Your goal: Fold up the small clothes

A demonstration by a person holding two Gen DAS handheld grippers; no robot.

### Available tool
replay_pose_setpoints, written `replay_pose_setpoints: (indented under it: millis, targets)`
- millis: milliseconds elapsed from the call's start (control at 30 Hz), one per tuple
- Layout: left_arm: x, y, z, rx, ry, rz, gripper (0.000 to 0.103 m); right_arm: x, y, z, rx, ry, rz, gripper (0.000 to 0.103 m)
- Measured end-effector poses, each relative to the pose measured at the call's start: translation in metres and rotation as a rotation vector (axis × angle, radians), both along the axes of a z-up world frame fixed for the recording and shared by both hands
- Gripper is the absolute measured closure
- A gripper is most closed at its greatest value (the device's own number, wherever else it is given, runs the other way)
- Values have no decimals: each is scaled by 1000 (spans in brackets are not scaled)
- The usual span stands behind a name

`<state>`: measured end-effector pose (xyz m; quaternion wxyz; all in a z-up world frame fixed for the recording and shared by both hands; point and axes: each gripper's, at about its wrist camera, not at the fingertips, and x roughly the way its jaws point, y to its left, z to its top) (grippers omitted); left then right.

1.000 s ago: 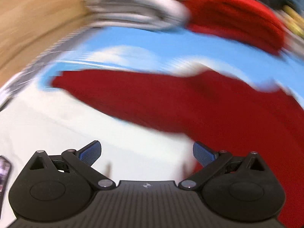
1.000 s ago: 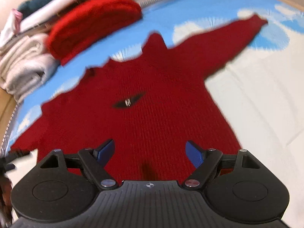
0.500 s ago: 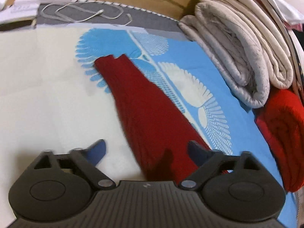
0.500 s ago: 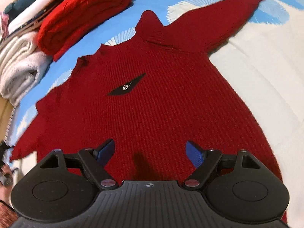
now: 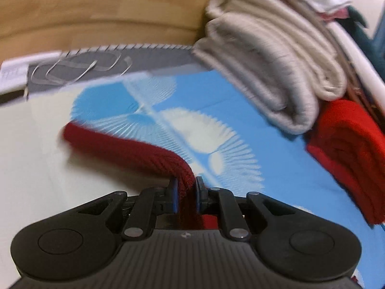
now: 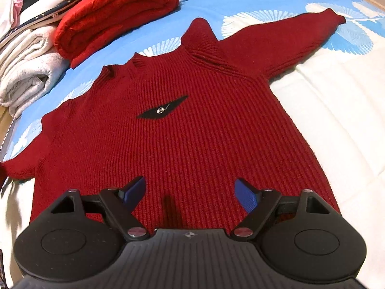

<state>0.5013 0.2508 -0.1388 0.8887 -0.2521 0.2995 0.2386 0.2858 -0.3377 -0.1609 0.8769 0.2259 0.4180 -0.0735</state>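
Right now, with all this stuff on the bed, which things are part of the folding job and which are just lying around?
In the job:
- dark red sweater, spread flat
- its sleeve, pinched in the left gripper
- right gripper, open over the hem

Lying about:
- folded red garment
- folded grey-white blankets
- white cable

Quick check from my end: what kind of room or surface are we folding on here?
Probably a bed in a bedroom: the dark red sweater lies on a blue-and-white printed bedsheet, with folded quilted blankets stacked at its edge beside a folded bright red blanket.
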Motion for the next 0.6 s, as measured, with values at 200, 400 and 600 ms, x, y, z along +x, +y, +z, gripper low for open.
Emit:
replay_pose_setpoints:
  millis: [200,400,600]
  targets:
    - [2,-23,12,1,0,-35,89,-5,-2,2,-13,-4,2,21]
    - [0,0,1,-82,56,42,89,-9,-8,6,-4,-17,4,21]
    - [-3,-51,36,115,22,-9,90,-16,-11,22,45,-73,22,21]
